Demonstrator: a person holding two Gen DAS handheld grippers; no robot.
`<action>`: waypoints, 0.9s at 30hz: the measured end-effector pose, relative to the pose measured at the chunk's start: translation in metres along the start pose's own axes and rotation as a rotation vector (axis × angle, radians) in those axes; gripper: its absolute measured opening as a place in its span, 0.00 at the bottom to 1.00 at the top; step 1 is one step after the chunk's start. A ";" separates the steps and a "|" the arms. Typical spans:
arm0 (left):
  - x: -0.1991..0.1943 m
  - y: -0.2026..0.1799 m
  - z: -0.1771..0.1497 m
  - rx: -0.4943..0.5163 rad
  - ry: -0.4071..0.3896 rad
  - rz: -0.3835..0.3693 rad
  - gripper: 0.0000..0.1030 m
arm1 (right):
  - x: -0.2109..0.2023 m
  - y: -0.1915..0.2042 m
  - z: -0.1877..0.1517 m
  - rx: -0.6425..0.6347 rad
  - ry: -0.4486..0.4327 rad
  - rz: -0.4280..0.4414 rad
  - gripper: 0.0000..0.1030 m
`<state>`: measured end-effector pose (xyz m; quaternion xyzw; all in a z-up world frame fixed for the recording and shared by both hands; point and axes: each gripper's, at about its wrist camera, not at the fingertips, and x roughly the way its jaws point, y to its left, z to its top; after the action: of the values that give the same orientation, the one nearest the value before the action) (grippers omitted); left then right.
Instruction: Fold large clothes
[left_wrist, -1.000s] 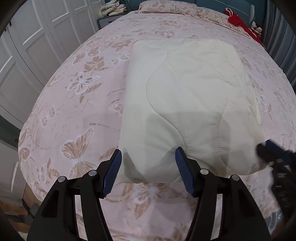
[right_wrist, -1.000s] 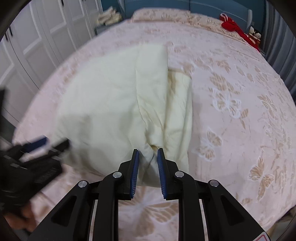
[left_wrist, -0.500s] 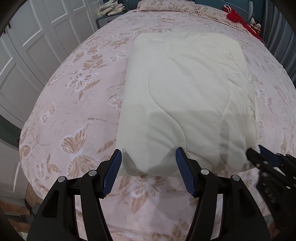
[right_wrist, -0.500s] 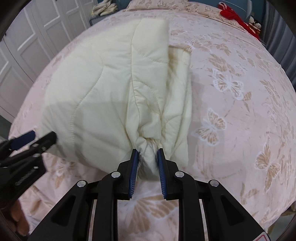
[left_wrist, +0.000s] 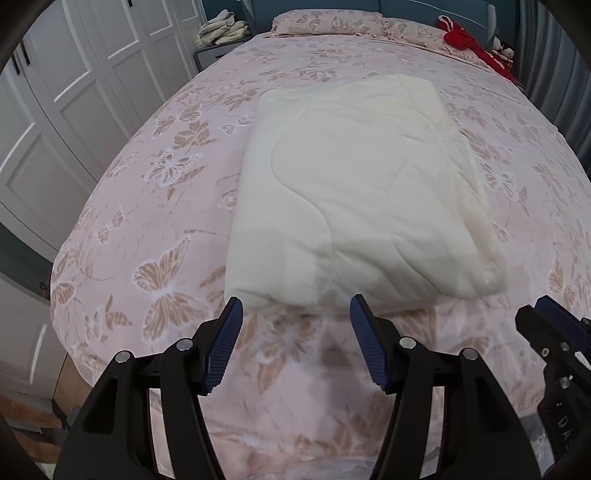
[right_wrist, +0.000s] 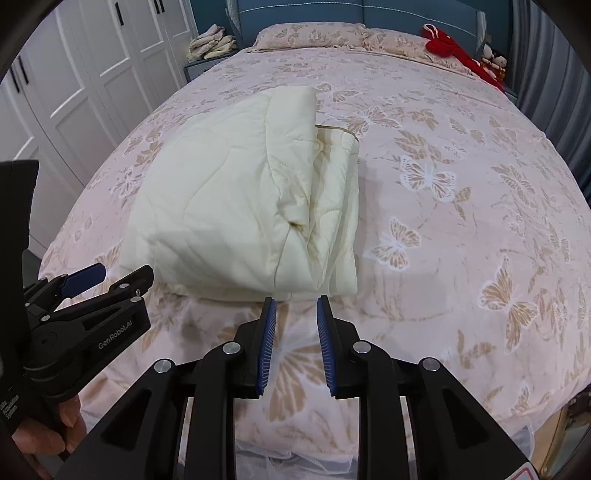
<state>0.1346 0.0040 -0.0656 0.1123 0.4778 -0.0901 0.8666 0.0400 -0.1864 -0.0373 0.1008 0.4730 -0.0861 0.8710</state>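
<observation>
White wardrobe doors (left_wrist: 74, 122) line the far left of the room, with a small stack of pale folded cloth (right_wrist: 210, 42) on a stand beside the headboard. A wide bed (left_wrist: 155, 229) fills both views, covered in pink fabric printed with tan and white butterflies. The left gripper (left_wrist: 295, 306) hangs over the near edge of the bed with its blue-padded jaws spread wide and nothing between them; a hand (right_wrist: 48, 432) holds it at the lower left of the right wrist view. Just beyond its tips lies a folded cream quilt (left_wrist: 354, 192), stitched in wavy lines, resting flat on the bed left of centre. Its right side shows bunched, stacked layers with a thin tan trim. The right gripper (right_wrist: 293, 304) sits just short of the quilt's near right corner; its jaws are opening, a narrow gap between the blue pads, and nothing is caught in them. Further right the bedspread is bare. At the far right, by the pillows (right_wrist: 332, 35), lies a red garment (right_wrist: 450, 46) beside small soft toys (right_wrist: 493, 55).
</observation>
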 end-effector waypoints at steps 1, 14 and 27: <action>-0.002 -0.001 -0.002 0.005 -0.002 0.002 0.57 | -0.001 0.000 -0.002 0.001 0.001 0.000 0.21; -0.021 -0.003 -0.032 0.013 -0.012 0.026 0.57 | -0.019 0.003 -0.030 0.017 -0.022 -0.026 0.33; -0.032 -0.010 -0.047 0.035 -0.023 0.037 0.58 | -0.027 0.009 -0.038 0.004 -0.040 -0.023 0.33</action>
<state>0.0776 0.0093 -0.0640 0.1353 0.4642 -0.0840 0.8713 -0.0026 -0.1670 -0.0339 0.0954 0.4565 -0.0993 0.8790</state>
